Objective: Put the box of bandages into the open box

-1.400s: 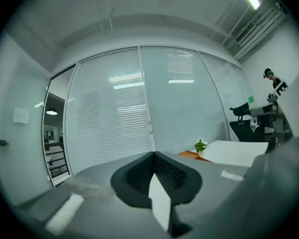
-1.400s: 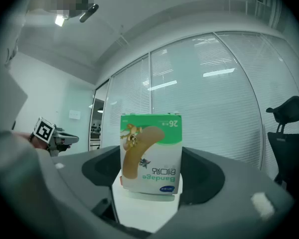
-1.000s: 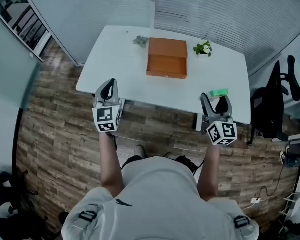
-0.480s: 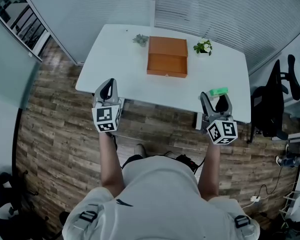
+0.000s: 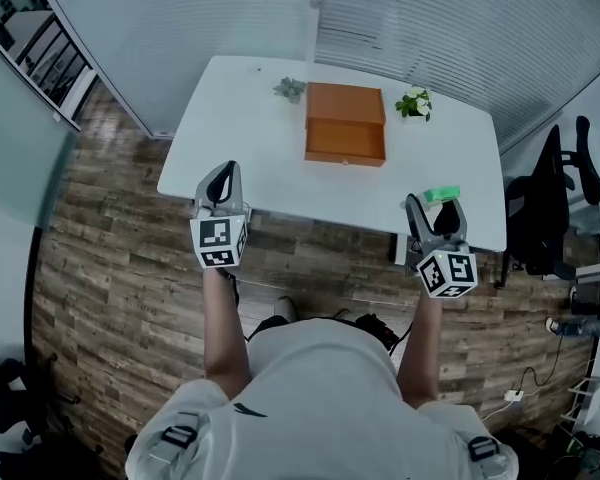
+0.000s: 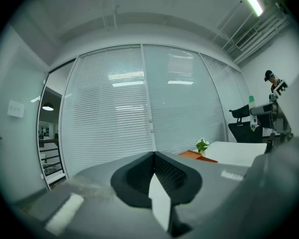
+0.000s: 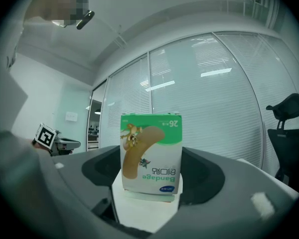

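The orange open box [image 5: 345,156] stands at the back middle of the white table [image 5: 250,128]; in the left gripper view the orange box [image 6: 191,155] shows far off. My right gripper [image 5: 435,208] hovers over the table's front right edge, shut on the green-and-white box of bandages [image 5: 440,195]. In the right gripper view the bandage box [image 7: 152,153] sits upright but upside down between the jaws of the right gripper [image 7: 153,177]. My left gripper [image 5: 220,180] hangs at the table's front left edge, shut and empty; its jaws meet in its own view [image 6: 154,171].
Two small potted plants [image 5: 290,89] [image 5: 415,103] flank the orange box at the back of the table. A black office chair [image 5: 560,198] stands right of the table. Blinds run behind it, wood floor lies below, and I stand at the front edge.
The head view has shifted a little, so the table and both grippers sit slightly lower and to the right. Both grippers keep their places relative to the table; the grip is unchanged.
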A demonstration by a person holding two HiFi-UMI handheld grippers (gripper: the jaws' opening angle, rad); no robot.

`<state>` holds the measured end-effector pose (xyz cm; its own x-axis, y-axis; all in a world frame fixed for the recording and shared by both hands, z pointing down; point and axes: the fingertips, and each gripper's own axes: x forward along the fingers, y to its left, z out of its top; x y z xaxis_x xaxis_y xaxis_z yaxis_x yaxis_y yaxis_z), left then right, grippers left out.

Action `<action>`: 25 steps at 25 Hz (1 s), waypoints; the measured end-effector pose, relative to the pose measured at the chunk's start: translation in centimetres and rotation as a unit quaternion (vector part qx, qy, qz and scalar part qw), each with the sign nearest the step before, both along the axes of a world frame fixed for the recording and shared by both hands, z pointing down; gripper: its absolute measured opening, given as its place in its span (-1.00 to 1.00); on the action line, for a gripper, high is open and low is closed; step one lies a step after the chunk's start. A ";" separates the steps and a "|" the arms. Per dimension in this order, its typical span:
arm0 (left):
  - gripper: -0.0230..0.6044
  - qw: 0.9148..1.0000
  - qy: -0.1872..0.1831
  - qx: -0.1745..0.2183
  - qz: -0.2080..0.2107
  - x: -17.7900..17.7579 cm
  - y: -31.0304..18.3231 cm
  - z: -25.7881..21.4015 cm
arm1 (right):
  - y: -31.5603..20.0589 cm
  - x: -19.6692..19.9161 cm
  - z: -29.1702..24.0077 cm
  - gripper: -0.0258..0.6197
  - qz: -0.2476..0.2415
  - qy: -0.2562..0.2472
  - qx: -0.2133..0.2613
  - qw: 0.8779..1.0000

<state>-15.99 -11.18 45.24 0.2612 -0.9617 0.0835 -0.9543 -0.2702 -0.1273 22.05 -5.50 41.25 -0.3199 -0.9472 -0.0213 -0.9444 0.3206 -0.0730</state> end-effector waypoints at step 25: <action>-0.91 1.000 -0.012 -0.016 0.016 -2.5 -11.2 1.1 | -11.0 -1.4 1.2 0.19 0.018 -0.007 -0.015 1.000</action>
